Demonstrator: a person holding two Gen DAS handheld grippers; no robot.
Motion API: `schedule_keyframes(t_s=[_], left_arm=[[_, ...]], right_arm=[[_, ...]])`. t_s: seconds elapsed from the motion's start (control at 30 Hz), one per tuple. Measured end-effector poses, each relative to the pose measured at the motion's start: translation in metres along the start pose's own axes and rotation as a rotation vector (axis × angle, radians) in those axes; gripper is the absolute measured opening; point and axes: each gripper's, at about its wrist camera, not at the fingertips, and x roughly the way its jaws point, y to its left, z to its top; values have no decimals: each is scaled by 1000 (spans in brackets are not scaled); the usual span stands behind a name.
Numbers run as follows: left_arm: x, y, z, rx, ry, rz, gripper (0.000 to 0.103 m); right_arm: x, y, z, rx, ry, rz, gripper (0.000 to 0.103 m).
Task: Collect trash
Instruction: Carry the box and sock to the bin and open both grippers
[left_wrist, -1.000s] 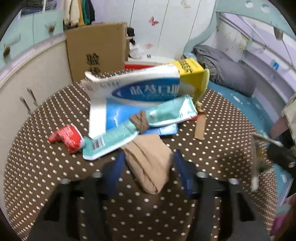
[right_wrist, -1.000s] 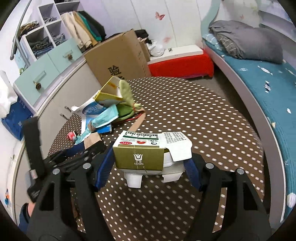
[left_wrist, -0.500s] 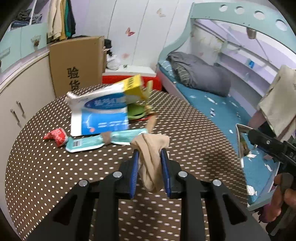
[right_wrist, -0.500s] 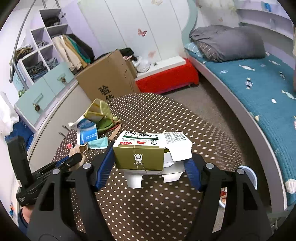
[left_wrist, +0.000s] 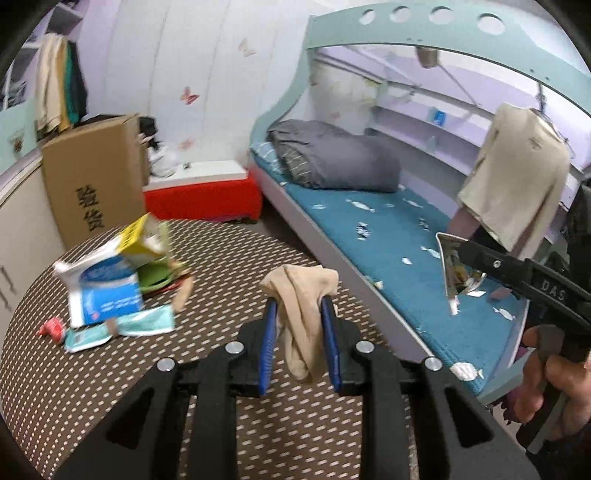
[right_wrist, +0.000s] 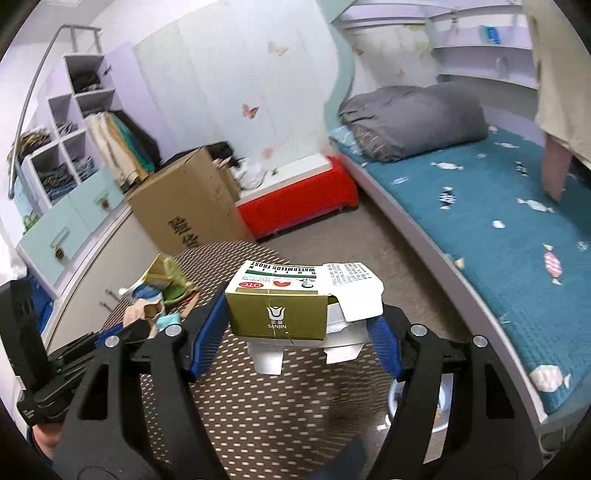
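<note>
From the left wrist view, the left tool (left_wrist: 298, 314) was clamped on a beige stocking (left_wrist: 301, 314), its blue pads (left_wrist: 269, 343) pressing the crumpled fabric from both sides while the loose end hung down between them, clear of the brown dotted surface (left_wrist: 229, 258). At about ten o'clock from that tool, the rest of the litter lay in a heap on the surface: a blue and white carton (left_wrist: 105, 291) with a yellow box (left_wrist: 142, 240) leaning on top of it, a teal tube (left_wrist: 122, 328) stretched in front and a small red wrapper (left_wrist: 51, 328) just beside the tube's end. At three o'clock, over the blue bed (left_wrist: 388, 236), the right tool (left_wrist: 454, 273) came in side-on with a hand (left_wrist: 554, 373) on its grip and a pale box edge between its fingers. A brown cardboard box (left_wrist: 92, 173) stood beyond the surface at eleven o'clock. From the right wrist view, the right tool (right_wrist: 295, 317) was closed on an olive-green medicine box (right_wrist: 280, 314), gripped at its two ends with a white flap open on the right side, held above the surface (right_wrist: 258, 398). At nine o'clock the left tool (right_wrist: 122, 332) showed with the stocking (right_wrist: 142, 312) in it, and the heap of litter lay behind at ten o'clock.
</note>
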Motion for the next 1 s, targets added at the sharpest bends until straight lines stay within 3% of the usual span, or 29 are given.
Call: schedule_keyframes(t_s=[0.27,0.63,0.77,1.0], left_arm=[[14,-67,13,83,0,-100,23],[73,-145,0,166,117,-198,23],[101,-168,-10,198,178,-204,23],[170,-208,-39,243,350,-214,23]], right_arm=[[-20,-69,-1,88,-22,-109,68],[-12,-150,-23,216,35,-207,68],[0,-172,-33,255,67,-218,68],[33,-213,-59,343,159,-228,69]])
